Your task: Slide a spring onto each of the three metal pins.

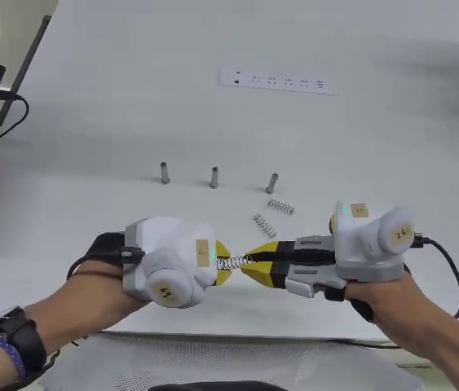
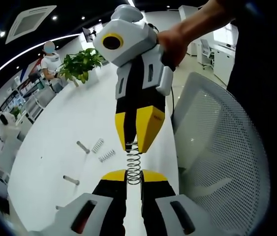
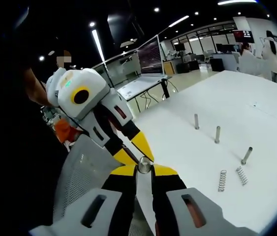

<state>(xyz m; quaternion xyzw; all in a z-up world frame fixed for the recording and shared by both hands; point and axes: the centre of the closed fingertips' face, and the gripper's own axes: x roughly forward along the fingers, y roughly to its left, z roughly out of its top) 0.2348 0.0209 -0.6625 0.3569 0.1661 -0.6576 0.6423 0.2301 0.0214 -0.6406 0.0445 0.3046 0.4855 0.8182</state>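
Counted up, there were three springs and three pins. Nearest, a mesh chair back (image 1: 213, 362) lay below the table (image 1: 115, 98) edge. Just above it the two grippers faced each other tip to tip, level and sideways across the person's front. The left gripper (image 1: 222, 262) was clenched, its yellow jaws nearly together on one end of the held spring (image 1: 234, 262). The right gripper (image 1: 251, 265) was clamped on the other end, so the coil bridged the short gap between them, above the table's near edge.

In the left gripper view the coil ran straight up from that gripper's own tips into the opposing jaws. In the right gripper view it showed end-on between the tips.

The left hand (image 1: 103, 269) came in from the lower left with a dark strap at the wrist. The right hand (image 1: 384, 297) came in from the lower right.

Farther out, two loose springs (image 1: 280, 207) lay on the table, near each other but apart. Beyond them the pins (image 1: 214, 177) stood upright in a row. The right one (image 1: 271, 183) was closest to the loose springs and looked slightly tilted. A white power strip (image 1: 278, 81) lay farthest back.
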